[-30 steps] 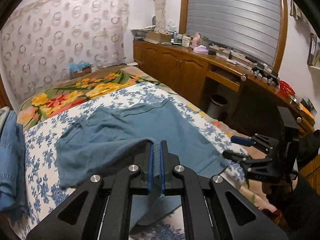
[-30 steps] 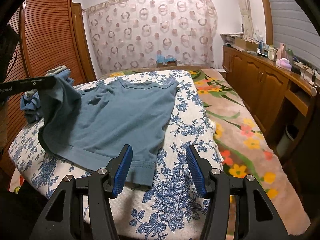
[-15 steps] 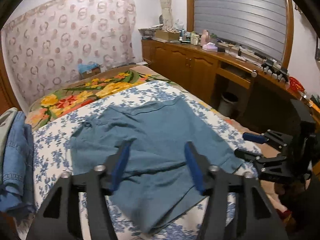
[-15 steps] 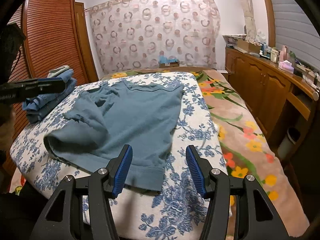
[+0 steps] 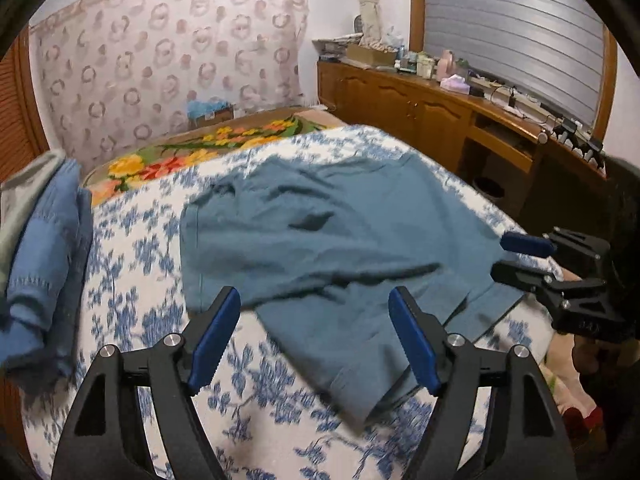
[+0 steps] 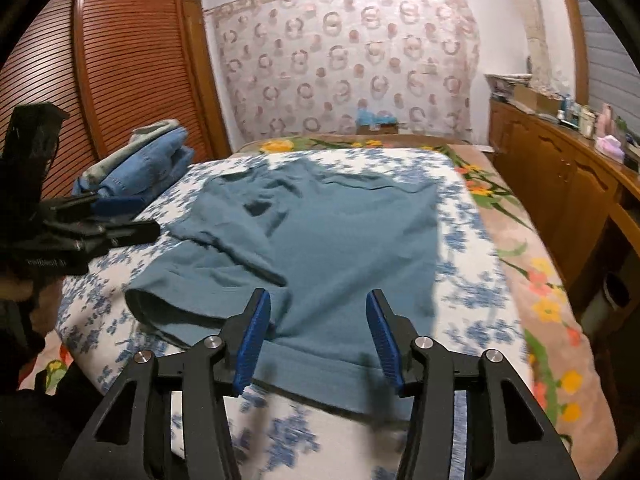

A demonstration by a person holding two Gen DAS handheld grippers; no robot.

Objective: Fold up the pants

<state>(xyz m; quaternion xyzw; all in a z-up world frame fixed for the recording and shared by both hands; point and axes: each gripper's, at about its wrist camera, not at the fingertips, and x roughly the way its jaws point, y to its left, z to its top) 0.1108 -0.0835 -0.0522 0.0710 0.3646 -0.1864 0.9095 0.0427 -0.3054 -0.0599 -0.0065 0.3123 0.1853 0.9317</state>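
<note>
On the bed's blue-flowered sheet (image 6: pixel 460 240), pants (image 6: pixel 320 240) lie spread, one leg folded over the other, hems toward both cameras, waistband toward the far curtain (image 6: pixel 340 60); long axis runs near-to-far down the bed. Left to right in the right wrist view: louvred wardrobe (image 6: pixel 120 60), stack of folded denim (image 6: pixel 140 168) at the sheet's left edge, bare sheet strip, pants, narrower sheet strip, floral blanket (image 6: pixel 532 280), wooden cabinets (image 6: pixel 560 168). Open room: sheet beside the pants on both sides and along the near edge.

Left gripper (image 5: pixel 316 338): jaws have just been opening and stand wide apart, nothing pinched; they hover above the near hem of the pants (image 5: pixel 340 248), cloth showing between the pads but untouched.

Right gripper (image 6: pixel 318 336): jaws have just been closing, part-way open with a clear gap; hem edge lies below and between the pads, and no grip shows. It also shows at the right of the left view (image 5: pixel 520 258), at the bed's edge.
</note>
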